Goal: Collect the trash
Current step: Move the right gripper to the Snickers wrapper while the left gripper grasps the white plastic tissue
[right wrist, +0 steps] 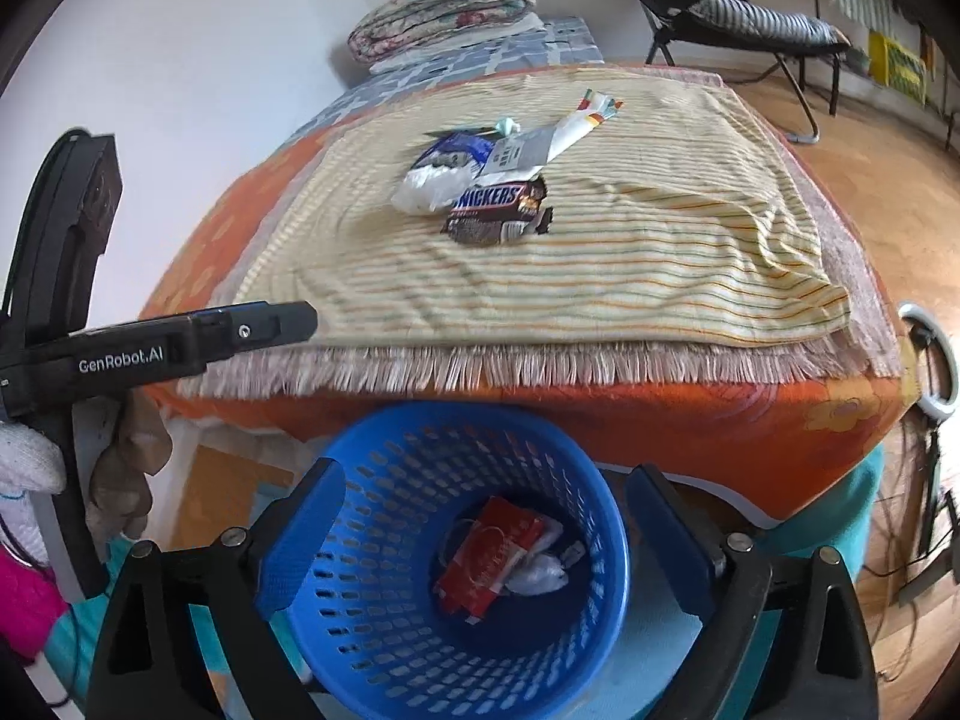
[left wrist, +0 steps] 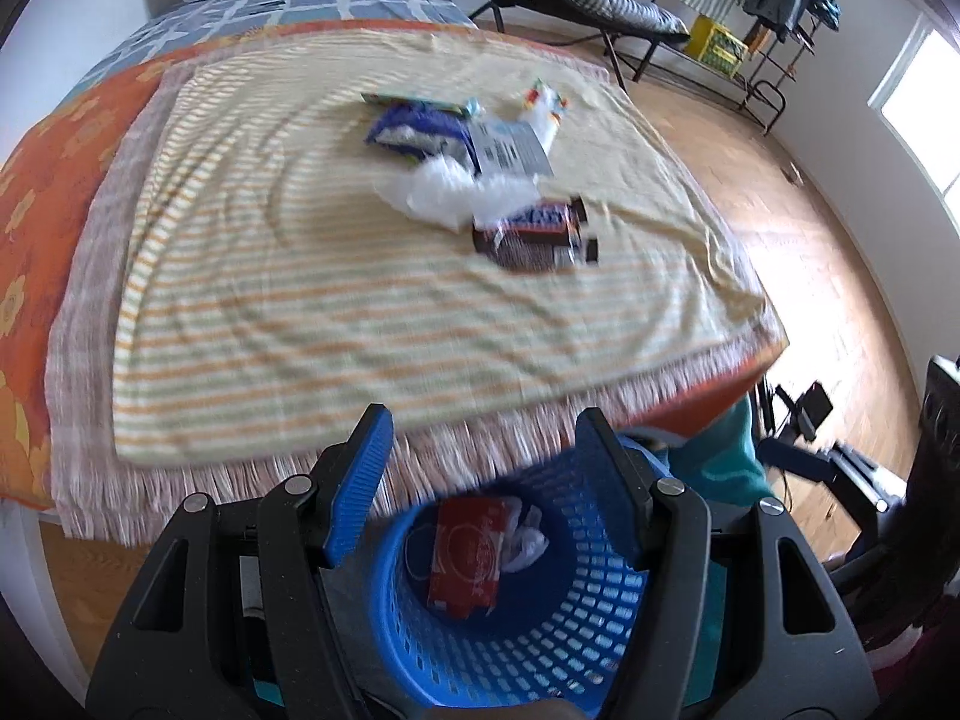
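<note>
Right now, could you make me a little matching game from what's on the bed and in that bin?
Things:
1. Snickers wrapper
2. red packet
3. folded quilt
4. blue basket

Places:
A. at the far end of the bed
B. on the floor at the bed's foot
C. on the striped blanket
D. inside the basket

Pairs: 1-C, 2-D, 3-A, 4-B

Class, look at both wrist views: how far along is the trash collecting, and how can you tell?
Partly done. A red wrapper and crumpled white plastic already lie in the blue perforated plastic basket. Nothing is in hand: the left gripper and right gripper both have empty, open jaws. Left on the striped cloth: a brown Snickers wrapper and other wrappers behind it.
</note>
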Demonstrator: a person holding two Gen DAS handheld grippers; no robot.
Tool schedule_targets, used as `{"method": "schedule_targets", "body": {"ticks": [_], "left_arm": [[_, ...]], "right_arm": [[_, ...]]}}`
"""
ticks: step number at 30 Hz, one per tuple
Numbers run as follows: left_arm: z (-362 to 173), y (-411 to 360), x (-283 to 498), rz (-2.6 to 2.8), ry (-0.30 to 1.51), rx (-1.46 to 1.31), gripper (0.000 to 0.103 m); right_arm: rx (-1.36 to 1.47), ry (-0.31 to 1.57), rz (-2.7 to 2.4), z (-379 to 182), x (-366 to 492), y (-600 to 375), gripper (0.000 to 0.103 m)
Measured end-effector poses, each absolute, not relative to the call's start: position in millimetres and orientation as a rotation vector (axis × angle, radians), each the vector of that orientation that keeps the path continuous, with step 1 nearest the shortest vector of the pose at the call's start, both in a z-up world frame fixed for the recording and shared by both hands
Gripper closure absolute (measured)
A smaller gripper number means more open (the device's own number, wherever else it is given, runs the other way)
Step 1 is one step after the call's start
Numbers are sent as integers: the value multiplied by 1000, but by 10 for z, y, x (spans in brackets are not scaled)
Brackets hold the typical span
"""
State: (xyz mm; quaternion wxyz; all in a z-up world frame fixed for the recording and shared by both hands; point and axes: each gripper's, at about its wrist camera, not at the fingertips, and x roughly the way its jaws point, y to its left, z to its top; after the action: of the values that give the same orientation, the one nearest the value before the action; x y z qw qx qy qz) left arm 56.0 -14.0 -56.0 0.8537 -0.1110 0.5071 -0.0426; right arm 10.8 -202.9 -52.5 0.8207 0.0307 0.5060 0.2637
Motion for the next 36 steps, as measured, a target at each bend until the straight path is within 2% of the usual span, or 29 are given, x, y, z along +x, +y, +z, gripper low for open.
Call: {"method": "schedule_targets", "body": {"ticks": [15,36], "left_arm": [[-459,74,1341,-39,1048,-272,38],[-882,177,2154,-23,1137,-358,38]], "right_arm": [[37,958,526,-311,628,-1804,7],[-18,993,528,-558,1273,-1335,7]]}}
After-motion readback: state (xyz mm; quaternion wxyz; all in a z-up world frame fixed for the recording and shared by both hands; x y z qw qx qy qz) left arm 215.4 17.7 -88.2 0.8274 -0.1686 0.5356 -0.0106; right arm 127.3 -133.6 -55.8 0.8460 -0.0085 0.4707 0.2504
